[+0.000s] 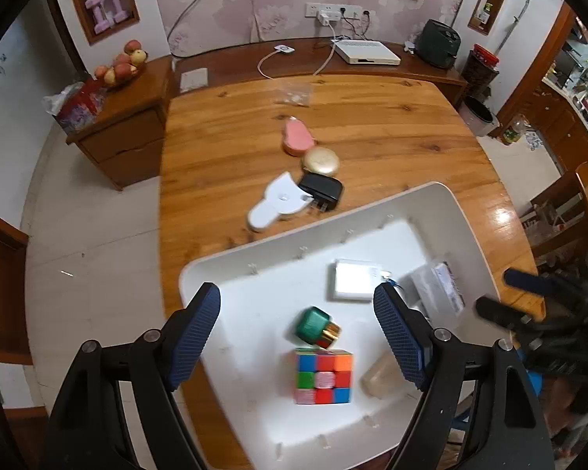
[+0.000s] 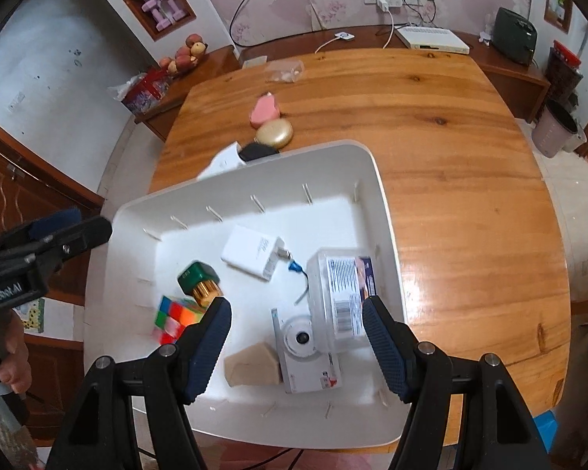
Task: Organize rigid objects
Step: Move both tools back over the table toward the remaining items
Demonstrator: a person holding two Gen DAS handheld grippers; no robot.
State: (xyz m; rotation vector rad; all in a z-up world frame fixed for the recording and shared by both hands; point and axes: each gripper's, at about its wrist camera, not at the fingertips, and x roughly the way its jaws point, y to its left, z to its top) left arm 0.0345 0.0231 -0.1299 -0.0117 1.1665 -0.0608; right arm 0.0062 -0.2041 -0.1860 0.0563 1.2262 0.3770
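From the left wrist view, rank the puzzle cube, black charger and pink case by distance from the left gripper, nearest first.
1. Puzzle cube, in the white bin, between the open left gripper's fingers.
2. Black charger, on the table beyond the bin.
3. Pink case, farther up the table.

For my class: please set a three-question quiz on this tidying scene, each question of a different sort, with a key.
1. True or false: the puzzle cube lies inside the white bin.
2. Which sits on the table outside the bin? A) gold compact B) green bottle C) white charger
3. Fill in: the left claw and right claw both hold ____.

Key: 1 true; 2 A; 3 nothing.
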